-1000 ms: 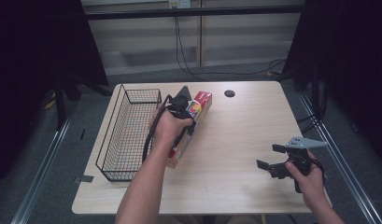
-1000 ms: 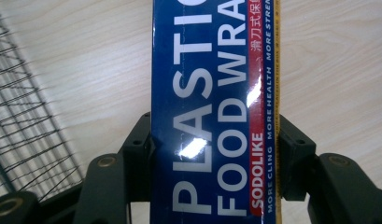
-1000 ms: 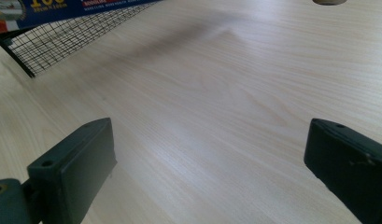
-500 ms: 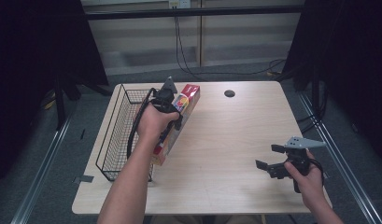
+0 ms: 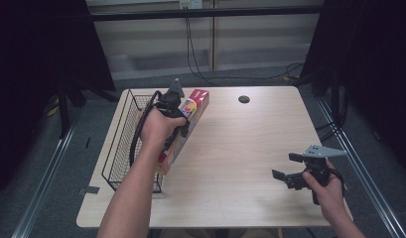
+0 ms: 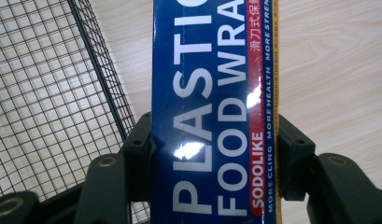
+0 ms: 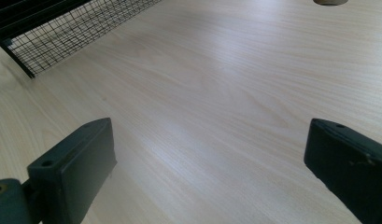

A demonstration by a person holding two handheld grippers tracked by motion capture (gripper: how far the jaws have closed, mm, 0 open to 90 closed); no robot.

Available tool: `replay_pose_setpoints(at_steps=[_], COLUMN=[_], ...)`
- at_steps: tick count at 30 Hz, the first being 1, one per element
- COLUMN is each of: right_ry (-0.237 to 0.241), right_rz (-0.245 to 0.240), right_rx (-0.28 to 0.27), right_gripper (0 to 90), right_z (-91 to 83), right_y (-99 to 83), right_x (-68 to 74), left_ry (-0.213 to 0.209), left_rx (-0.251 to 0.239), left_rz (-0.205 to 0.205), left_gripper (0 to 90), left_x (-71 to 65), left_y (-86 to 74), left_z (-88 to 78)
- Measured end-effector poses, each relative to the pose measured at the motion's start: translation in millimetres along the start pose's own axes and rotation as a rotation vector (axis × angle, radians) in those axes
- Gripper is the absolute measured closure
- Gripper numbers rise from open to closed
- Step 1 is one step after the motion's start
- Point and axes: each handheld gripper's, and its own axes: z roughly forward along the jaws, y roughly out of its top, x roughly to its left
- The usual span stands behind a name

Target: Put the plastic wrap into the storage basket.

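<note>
Nearest you, your right gripper rests with its jaws wide apart and nothing between them, well to the right of the wire basket. Farther on, your left gripper is clamped across the box of plastic food wrap, held just beside the basket's right rim, probably lifted off the table. If the basket is its destination, the box isn't in yet.

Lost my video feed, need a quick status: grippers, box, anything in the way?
Left gripper shut on plastic wrap box, beside wire basket. Right gripper open, empty. Nothing between box and basket.
</note>
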Motion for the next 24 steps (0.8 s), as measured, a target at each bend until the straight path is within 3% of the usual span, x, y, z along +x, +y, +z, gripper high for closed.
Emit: replay_pose_setpoints(at_steps=[11, 15, 16, 19, 21, 24], right_ry=[-0.001, 0.000, 0.000, 0.001, 0.001, 0.002], right_rz=[0.006, 0.000, -0.001, 0.001, 0.000, 0.000], right_rx=[-0.002, 0.000, 0.000, 0.000, 0.000, 0.000], right_gripper=[1.6, 1.6, 1.6, 1.6, 1.6, 1.6], right_z=[-0.2, 0.3, 0.5, 0.9, 1.0, 0.9], right_y=[0.1, 0.1, 0.1, 0.3, 0.4, 0.5], right_x=[0.0, 0.2, 0.2, 1.0, 1.0, 0.9], left_ry=[0.014, 0.014, 0.014, 0.013, 0.016, 0.018], left_rx=[-0.017, -0.025, -0.025, -0.035, -0.029, -0.034], left_rz=[-0.030, -0.021, -0.045, -0.055, -0.034, -0.053], left_gripper=[44.2, 44.2, 44.2, 44.2, 44.2, 44.2], left_x=[10.2, 15.0, 15.0, 19.0, 23.8, 28.4], left_y=[-4.4, -6.8, -7.9, -10.1, -11.6, -15.0], left_z=[-9.5, -13.6, -14.4, -17.3, -20.2, -23.6])
